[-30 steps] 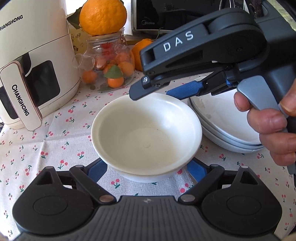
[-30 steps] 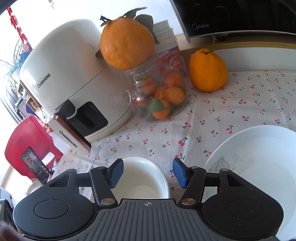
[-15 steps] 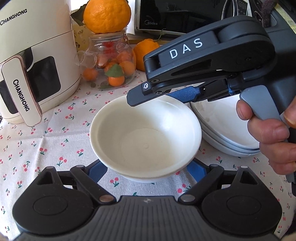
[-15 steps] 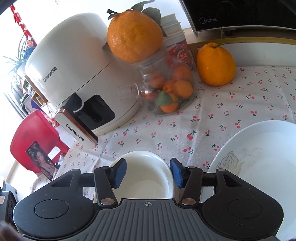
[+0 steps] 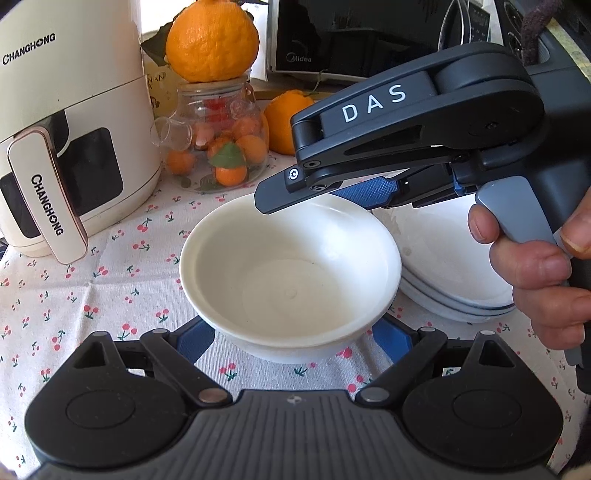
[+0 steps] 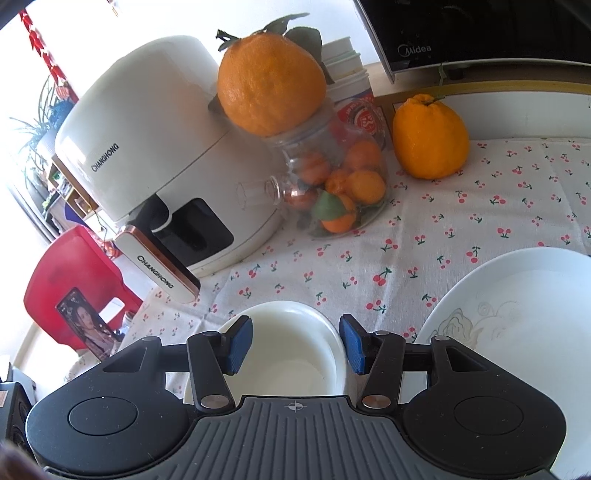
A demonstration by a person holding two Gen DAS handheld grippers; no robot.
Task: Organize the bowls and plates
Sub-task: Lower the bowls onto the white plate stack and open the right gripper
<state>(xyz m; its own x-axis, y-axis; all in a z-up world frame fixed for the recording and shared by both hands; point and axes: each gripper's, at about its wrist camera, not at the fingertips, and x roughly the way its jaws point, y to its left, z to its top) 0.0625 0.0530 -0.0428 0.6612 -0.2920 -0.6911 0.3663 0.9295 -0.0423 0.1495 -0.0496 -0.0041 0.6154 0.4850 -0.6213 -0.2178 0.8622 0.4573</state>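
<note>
A white bowl stands on the cherry-print tablecloth. My left gripper is open, its blue pads either side of the bowl's near base, with no visible grip. My right gripper is open and hovers over the bowl's right rim; one pad is over the inside and one is outside. It shows from the side in the left wrist view, above the bowl's far rim. A stack of white plates sits right of the bowl and shows in the right wrist view.
A white Changhong air fryer stands at the left. A glass jar of small oranges with a big orange on top is behind the bowl. Another orange and a black microwave are at the back.
My right gripper has come lower and closer over the bowl's right rim. My left gripper has shifted a little; the bowl stays in place.
</note>
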